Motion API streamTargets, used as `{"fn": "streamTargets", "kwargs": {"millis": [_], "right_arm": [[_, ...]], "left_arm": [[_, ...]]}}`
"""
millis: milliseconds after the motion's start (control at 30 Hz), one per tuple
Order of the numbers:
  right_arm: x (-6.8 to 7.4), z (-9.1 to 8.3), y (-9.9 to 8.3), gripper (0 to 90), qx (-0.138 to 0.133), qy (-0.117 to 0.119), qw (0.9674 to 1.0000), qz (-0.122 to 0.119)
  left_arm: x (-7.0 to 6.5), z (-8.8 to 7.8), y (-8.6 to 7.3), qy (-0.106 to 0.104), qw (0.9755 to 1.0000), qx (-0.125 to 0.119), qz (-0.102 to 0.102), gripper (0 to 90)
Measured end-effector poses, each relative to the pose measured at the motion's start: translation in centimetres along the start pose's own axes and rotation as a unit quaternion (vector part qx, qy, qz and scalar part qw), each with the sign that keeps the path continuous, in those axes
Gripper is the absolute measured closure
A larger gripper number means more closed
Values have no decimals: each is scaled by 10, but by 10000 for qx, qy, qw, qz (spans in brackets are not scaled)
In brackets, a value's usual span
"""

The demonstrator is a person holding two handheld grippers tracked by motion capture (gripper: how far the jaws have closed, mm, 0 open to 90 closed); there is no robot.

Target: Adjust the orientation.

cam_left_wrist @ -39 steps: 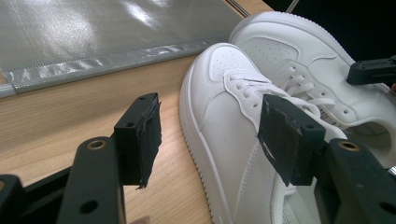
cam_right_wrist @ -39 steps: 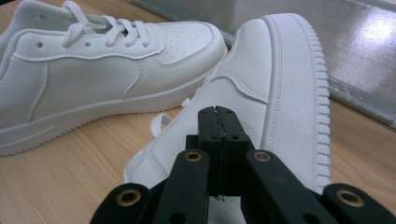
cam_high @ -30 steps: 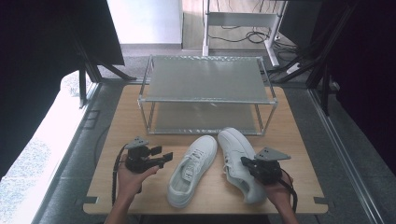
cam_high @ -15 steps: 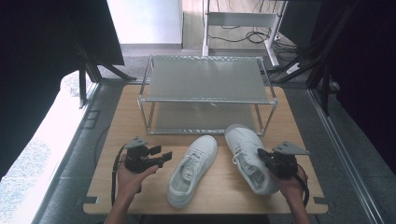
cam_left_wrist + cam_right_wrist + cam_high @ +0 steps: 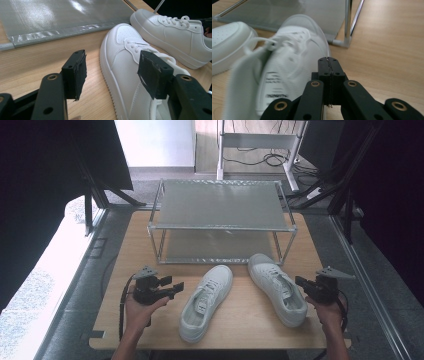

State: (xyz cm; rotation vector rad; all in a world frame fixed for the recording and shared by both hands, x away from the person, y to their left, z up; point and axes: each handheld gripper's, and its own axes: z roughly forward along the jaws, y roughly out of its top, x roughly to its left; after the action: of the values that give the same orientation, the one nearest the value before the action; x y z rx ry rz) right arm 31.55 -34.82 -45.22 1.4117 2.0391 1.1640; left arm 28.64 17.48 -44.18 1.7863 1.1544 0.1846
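High view first: the left gripper (image 5: 175, 287) rests low over the wooden table (image 5: 125, 250) with its jaws spread wide and nothing between them. The left gripper view has the two black pads (image 5: 76, 72) framing the left shoe (image 5: 127, 75), whose toe lies just ahead of the jaws and whose laces run between them farther off, untouched. The right gripper (image 5: 301, 282) sits at the outer flank of the right shoe (image 5: 277, 287), jaws pressed flat together and holding nothing; the right gripper view shows the closed tips (image 5: 329, 63) just beside that shoe's side, the sneaker blurred beneath them. It looks close to the shoe, but whether it touches I cannot tell.

Outward from the tongs, both white sneakers lie on the table between the two grippers, toes pointing away from the person, heels splayed apart. Beyond the toes stands the two-tier metal rack (image 5: 220, 215), both mesh shelves bare, one chrome leg (image 5: 349, 22) near the right shoe's toe.

My judgement is that the work is at its start: the shoes are being lined up or approached, neither yet gripped, with the rack the likely destination. The next move probably calls for the right jaws to open, then close over the collar or side wall of a shoe, firmly enough that it lifts without tipping.
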Motion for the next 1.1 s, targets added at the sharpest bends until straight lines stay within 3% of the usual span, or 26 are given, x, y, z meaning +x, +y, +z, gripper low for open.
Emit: {"fn": "streamTargets", "kwargs": {"millis": [100, 133, 167, 233, 300, 500, 533, 600, 633, 700, 867, 900, 1100], "right_arm": [[13, -14, 7, 900, -227, -4, 9996, -165], [17, -18, 9, 900, -249, 14, 9994, -229], [30, -24, 11, 900, -230, 116, 9989, -398], [34, -25, 11, 900, -205, 102, 9987, -462], [46, -27, 6, 900, 7, 121, 9981, -603], [55, -25, 0, 900, 353, 62, 9964, -765], [58, -24, 2, 900, 558, 136, 9944, -888], [59, -25, 3, 900, 644, 192, 9934, -925], [64, -22, 1, 900, 1063, 295, 9877, -1107], [66, -20, -1, 900, 1162, 245, 9859, -1182], [66, -21, 0, 900, 1088, 585, 9878, -951], [68, -21, 0, 900, 1074, 563, 9877, -991], [84, -21, 2, 900, 1171, 802, 9839, -1089]], "left_arm": [[0, -1, 0, 4, 10000, -22, 2, 396], [0, -2, 0, -8, 10000, -37, -6, 396], [1, -2, 1, -8, 10000, -44, -7, 397], [1, -3, 1, -18, 10000, -43, -6, 397], [1, -4, 1, -30, 10000, -54, -14, 398], [1, -6, 2, -21, 10000, -75, -21, 398], [2, -6, 1, -26, 10000, -74, -24, 398], [1, -5, 1, -31, 10000, -62, -26, 398], [1, -5, 1, -27, 10000, -60, -18, 398], [0, -3, 1, -48, 10000, -27, 2, 399], [-1, -2, 1, -53, 10000, -9, 9, 398], [0, -2, 1, -49, 10000, -7, -3, 398], [-1, -2, 0, -62, 10000, -8, 0, 398]]}}
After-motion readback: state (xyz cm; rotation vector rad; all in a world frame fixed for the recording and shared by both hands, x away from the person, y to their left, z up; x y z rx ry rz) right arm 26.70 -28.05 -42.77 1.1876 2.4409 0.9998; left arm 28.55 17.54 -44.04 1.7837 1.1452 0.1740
